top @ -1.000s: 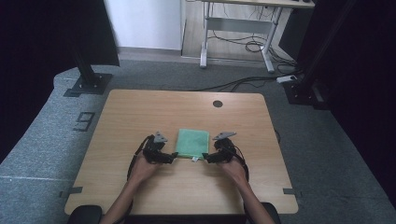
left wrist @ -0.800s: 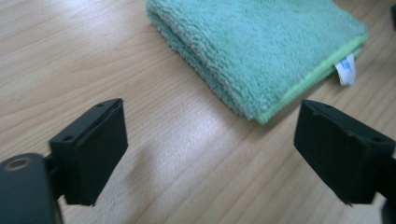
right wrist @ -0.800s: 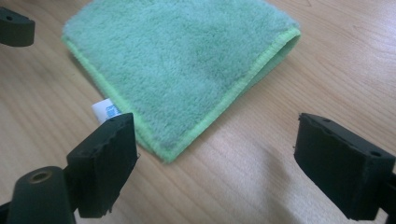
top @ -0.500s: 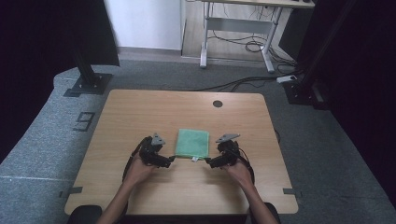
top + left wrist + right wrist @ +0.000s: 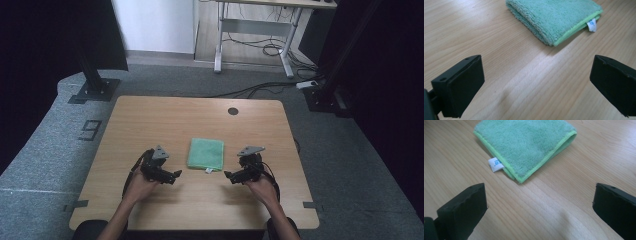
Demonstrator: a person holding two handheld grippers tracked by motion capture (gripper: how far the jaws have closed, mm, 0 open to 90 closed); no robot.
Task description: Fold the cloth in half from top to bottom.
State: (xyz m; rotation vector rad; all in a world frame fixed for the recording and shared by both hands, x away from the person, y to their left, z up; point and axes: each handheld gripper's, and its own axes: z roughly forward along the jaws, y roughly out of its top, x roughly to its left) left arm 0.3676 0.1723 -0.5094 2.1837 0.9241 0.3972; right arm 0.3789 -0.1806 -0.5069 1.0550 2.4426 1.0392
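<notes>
Folded green microfibre cloth (image 5: pixel 205 153) is seen lying flat on the light wooden table (image 5: pixel 150 120), a small white label (image 5: pixel 209 170) poking out at its near corner. It is taken here as the landmark.

Just to the left of the cloth's near edge, and clear of it, the left gripper (image 5: pixel 176 174) is held low over the wood; just to the right of that edge, the right gripper (image 5: pixel 228 175) is held likewise, its tips turned in toward the label. In the left gripper view the cloth (image 5: pixel 554 18) is seen ahead of the jaws, with bare table between them. The same is shown in the right gripper view, where the cloth (image 5: pixel 526 143) and its label (image 5: pixel 496 164) lie beyond the jaw tips.

Compared with a second ago, when both grippers were set close against the cloth's near corners, each has been drawn away from the cloth and toward the person. The jaws of both have just been opening and now stand spread wide, with nothing held or touched between them.

From this it is judged that the cloth has been let go in its folded state and that the folding is finished or nearly so; the neat square shape is left undisturbed.
</notes>
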